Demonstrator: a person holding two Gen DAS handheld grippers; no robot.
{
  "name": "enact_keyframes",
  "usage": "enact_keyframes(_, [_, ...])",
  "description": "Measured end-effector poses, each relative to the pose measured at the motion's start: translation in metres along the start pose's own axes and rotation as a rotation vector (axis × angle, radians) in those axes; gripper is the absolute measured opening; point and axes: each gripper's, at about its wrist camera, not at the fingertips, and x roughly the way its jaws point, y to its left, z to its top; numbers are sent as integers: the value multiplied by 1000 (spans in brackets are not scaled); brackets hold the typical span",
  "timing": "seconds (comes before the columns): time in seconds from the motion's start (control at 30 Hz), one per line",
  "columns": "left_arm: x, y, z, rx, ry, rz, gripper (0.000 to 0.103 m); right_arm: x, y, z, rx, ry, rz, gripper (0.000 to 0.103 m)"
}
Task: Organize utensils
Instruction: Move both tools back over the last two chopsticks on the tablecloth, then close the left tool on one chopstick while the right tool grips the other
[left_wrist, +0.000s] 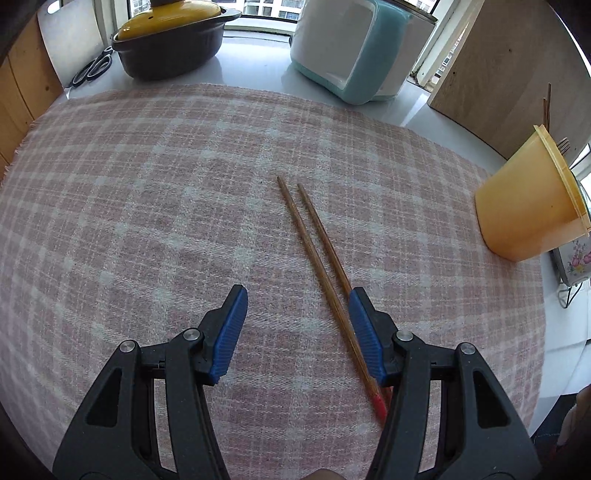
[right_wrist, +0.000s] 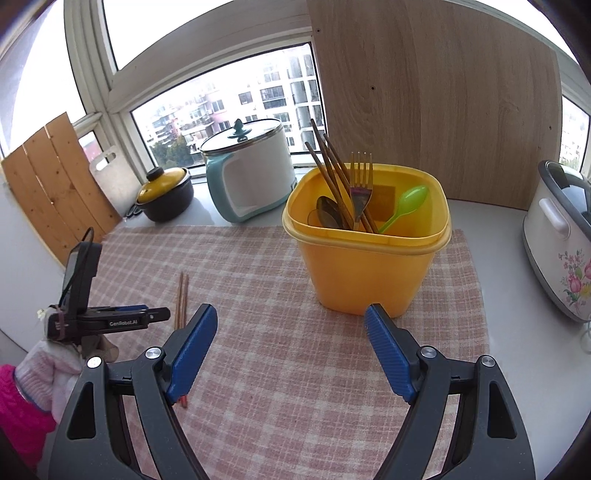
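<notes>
Two wooden chopsticks (left_wrist: 314, 254) with red ends lie side by side on the pink checked cloth (left_wrist: 147, 203). My left gripper (left_wrist: 297, 295) is open just above them; its right finger (left_wrist: 364, 332) overlaps one chopstick. The chopsticks also show in the right wrist view (right_wrist: 181, 299), left of my open, empty right gripper (right_wrist: 290, 317). The yellow tub (right_wrist: 365, 254) stands ahead of the right gripper and holds chopsticks, a fork (right_wrist: 361, 184), spoons and a green spoon (right_wrist: 406, 205). The tub also shows at the right in the left wrist view (left_wrist: 528, 206).
A dark pot with a yellow lid (left_wrist: 170, 37), scissors (left_wrist: 92, 68) and a white and teal cooker (left_wrist: 354, 48) stand at the back by the window. A wooden board (right_wrist: 436, 96) leans behind the tub. A flowered white cooker (right_wrist: 557, 243) stands at the right.
</notes>
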Motion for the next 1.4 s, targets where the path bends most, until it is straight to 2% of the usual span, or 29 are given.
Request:
enact_keyframes(0.23, [12, -9, -6, 42, -6, 72, 58, -2, -7, -6, 11, 14, 2, 82])
enact_keyframes(0.47, [17, -18, -10, 70, -28, 100, 58, 4, -7, -12, 13, 46, 5, 82])
enact_keyframes(0.57, [19, -25, -11, 104, -38, 122, 53, 6, -2, -13, 1, 51, 8, 82])
enact_keyframes(0.67, [20, -27, -10, 120, -55, 140, 38, 8, 3, -13, -7, 56, 17, 82])
enact_keyframes(0.73, [20, -25, -9, 116, -60, 135, 22, 10, 9, -12, -22, 65, 28, 82])
enact_keyframes(0.8, [19, -23, -8, 112, -60, 124, 13, 14, 16, -12, -46, 77, 36, 82])
enact_keyframes(1.0, [17, -10, -9, 76, -53, 80, 9, 34, 42, -8, -124, 118, 81, 82])
enact_keyframes(1.27, [10, 19, -13, -22, -38, 8, 5, 89, 75, 0, -151, 274, 169, 81])
enact_keyframes(1.3, [9, 22, -14, -28, -39, 6, 5, 95, 79, 0, -161, 291, 176, 81])
enact_keyframes(1.4, [6, 31, -17, -45, -40, -1, 5, 116, 96, -1, -198, 346, 185, 69])
